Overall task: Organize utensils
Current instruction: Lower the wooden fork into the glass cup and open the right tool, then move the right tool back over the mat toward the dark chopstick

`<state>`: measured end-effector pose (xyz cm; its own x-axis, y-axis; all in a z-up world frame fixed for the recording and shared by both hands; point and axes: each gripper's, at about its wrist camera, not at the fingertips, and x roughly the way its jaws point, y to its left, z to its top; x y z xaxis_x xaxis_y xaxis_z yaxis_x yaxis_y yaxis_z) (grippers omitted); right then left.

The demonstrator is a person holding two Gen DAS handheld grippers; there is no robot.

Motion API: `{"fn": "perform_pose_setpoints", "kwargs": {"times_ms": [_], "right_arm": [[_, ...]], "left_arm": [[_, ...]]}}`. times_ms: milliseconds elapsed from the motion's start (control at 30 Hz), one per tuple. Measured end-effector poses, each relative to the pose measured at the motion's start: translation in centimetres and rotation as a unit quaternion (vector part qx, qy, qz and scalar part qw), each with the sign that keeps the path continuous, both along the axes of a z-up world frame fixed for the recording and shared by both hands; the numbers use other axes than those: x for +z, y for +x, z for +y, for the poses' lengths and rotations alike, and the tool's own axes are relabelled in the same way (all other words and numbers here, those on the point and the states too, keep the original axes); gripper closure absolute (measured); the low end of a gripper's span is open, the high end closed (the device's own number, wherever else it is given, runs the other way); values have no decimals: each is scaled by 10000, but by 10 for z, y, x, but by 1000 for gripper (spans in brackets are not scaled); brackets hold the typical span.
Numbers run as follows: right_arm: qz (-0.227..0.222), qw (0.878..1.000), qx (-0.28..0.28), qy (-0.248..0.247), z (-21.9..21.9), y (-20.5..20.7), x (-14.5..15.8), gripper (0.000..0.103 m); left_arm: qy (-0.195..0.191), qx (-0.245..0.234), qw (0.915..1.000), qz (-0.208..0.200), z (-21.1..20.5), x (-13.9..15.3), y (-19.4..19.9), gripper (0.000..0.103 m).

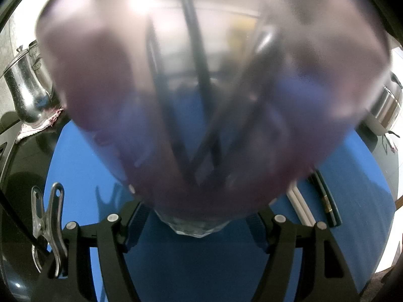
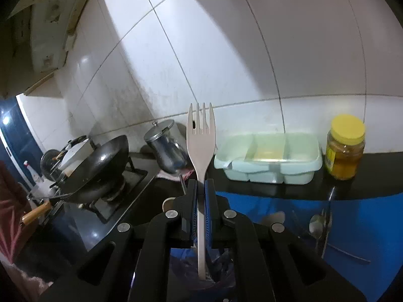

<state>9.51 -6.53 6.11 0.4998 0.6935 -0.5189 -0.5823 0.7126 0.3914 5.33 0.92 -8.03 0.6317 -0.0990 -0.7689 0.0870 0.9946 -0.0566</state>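
The left gripper (image 1: 199, 224) clamps the base of a clear glass (image 1: 201, 100) that fills its view; dark utensils (image 1: 196, 125) stand blurred inside. The glass is over a blue mat (image 1: 83, 166) on the black tabletop (image 2: 277, 191). The right gripper (image 2: 200, 188) is closed on the handle of a pale plastic fork (image 2: 201, 136), held upright with tines up, its handle end above the glass rim. A spoon (image 2: 317, 222) lies on the mat to the right. Behind stand a steel kettle (image 2: 166, 148), a wok (image 2: 98, 166), a compartment box (image 2: 268, 161) and a yellow-lidded jar (image 2: 345, 148).

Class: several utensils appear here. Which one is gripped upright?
The pale plastic fork clamped in the right gripper, tines up; the metal spoon lies on the blue mat.
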Motion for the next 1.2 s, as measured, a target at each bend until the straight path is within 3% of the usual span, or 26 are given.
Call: {"fn": "perform_pose_setpoints", "kwargs": {"times_ms": [100,267,633,867,1200], "right_arm": [[95,9999,42,27,-1,1,-1,95],[197,9996,153,108,-1,1,1,85],[4,9998,69,194,-13,-12,17,79],[-202,9991,-271,241,-45,-17,29,74],[185,9947,-1014,-67,-95,-1,0,74]], "left_arm": [[6,-1,10000,-2,0,0,0,30],[11,-1,10000,0,-1,1,1,30],[9,-1,10000,1,-2,2,1,30],[12,-1,10000,0,-2,2,0,30],[13,0,10000,-1,-3,2,0,30]]}}
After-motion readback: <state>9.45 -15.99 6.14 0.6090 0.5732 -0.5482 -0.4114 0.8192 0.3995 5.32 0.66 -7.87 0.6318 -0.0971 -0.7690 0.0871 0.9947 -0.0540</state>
